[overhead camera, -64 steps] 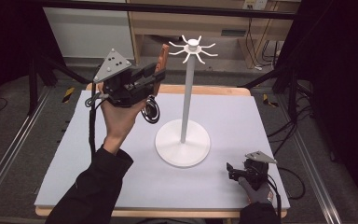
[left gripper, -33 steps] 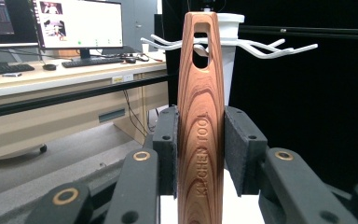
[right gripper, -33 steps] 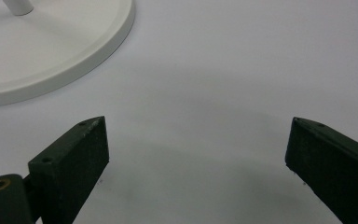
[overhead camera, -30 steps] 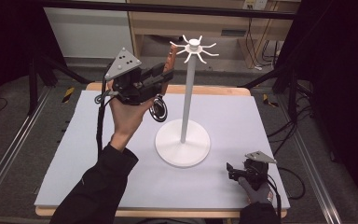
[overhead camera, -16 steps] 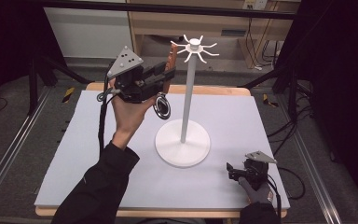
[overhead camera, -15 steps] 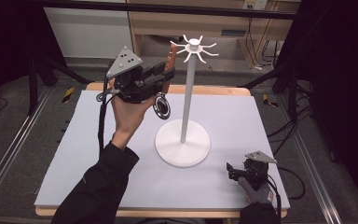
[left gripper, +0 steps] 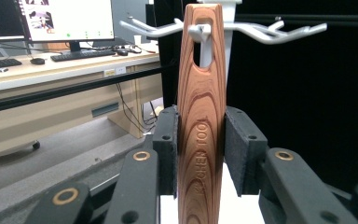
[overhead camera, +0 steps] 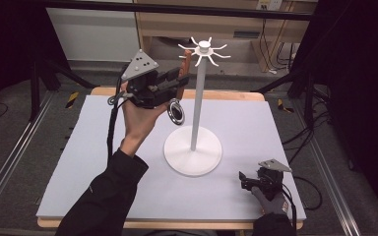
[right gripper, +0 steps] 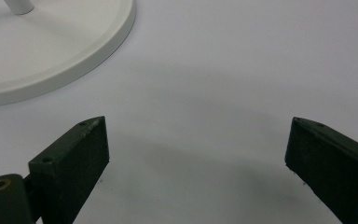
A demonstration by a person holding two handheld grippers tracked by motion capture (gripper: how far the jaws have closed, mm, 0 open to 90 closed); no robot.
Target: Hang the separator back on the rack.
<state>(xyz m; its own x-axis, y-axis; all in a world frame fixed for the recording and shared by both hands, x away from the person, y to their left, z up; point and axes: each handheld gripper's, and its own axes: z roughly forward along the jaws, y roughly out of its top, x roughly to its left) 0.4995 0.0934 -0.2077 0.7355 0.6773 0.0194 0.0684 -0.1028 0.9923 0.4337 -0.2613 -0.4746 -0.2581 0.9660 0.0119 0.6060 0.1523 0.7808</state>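
My left gripper (overhead camera: 178, 81) is raised beside the top of the white hook stand (overhead camera: 193, 147) and is shut on a kitchen tool. The tool's wooden handle (left gripper: 200, 130) stands upright between the pads, and its round metal end (overhead camera: 175, 112) hangs below my hand. In the left gripper view, the tip of one white hook (left gripper: 200, 31) shows inside the slot at the handle's top. My right gripper (overhead camera: 246, 178) rests low near the table's front right, open, with nothing between its jaws (right gripper: 196, 154).
The stand's round base (right gripper: 51, 51) sits mid-table on the white mat (overhead camera: 275, 128), just left of my right gripper. Its radiating hooks (overhead camera: 204, 49) carry nothing else. Behind the table are a desk, monitors and cables.
My left hand has risen and shifted right with the tool, bringing the handle's top up to the hooks. The right gripper has stayed put.
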